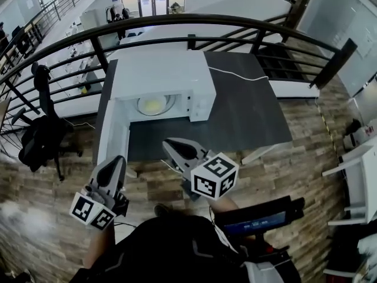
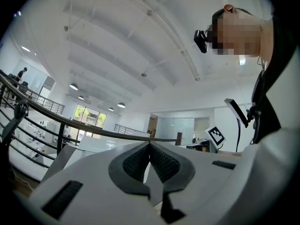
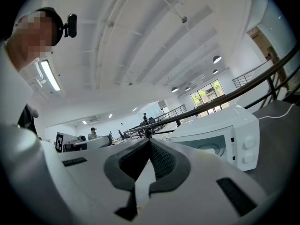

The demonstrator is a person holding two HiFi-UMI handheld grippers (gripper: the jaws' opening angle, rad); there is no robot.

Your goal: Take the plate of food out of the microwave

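The dark grey worktop [image 1: 247, 117] stands on a wooden floor [image 1: 294, 158], hard against a black curved railing [image 1: 177, 21] that runs behind it.

A white microwave [image 1: 159, 75] sits on the left half of the worktop. Its door [image 1: 115, 137] is swung fully open and projects toward the person along the left side of the cavity. The control knobs are on the right of its front.

A black office chair [image 1: 41, 131] stands on the floor to the left of the worktop, well apart from the microwave.

The right tool [image 1: 171, 145] hangs over the near edge of the worktop, in front of the cavity. A bare stretch of worktop lies between them. Its jaws are clenched tip to tip with nothing between them.

The left tool [image 1: 118, 161] is lower and further left, just beside the free end of the open door and off the worktop. It too is clenched and empty.

The plate of food [image 1: 154, 105] rests inside the microwave cavity, carrying a pale yellow portion, untouched by either tool.

A thin white cable [image 1: 232, 74] trails from the back of the microwave across the worktop to the right.
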